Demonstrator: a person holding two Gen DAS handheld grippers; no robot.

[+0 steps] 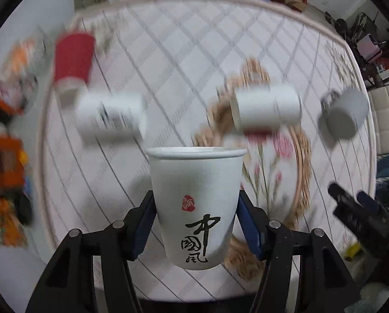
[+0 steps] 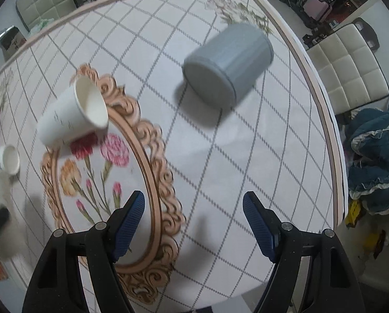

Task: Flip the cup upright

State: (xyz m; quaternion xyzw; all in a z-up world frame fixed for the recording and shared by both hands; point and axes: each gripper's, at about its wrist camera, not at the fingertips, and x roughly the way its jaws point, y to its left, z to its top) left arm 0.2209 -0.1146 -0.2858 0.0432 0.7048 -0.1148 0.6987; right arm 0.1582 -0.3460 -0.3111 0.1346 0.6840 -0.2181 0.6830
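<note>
My left gripper [image 1: 195, 219] is shut on a white paper cup [image 1: 195, 208] with black calligraphy and a red seal, held upright with its rim on top, above the table. My right gripper [image 2: 193, 208] is open and empty above the tablecloth. Ahead of it a grey mug [image 2: 227, 65] lies on its side with its base toward me; it also shows in the left wrist view [image 1: 344, 114]. A plain white paper cup [image 2: 74, 114] lies on its side over the flower print, seen too in the left wrist view [image 1: 266, 109].
A second white paper cup with print [image 1: 111, 117] lies on its side and a red cup [image 1: 73, 60] stands rim down at the left. The round table [image 2: 332, 140] has a patterned cloth. White chairs [image 2: 351, 73] and blue cloth [image 2: 377, 156] sit beyond its right edge. Clutter lies at the left [image 1: 6, 140].
</note>
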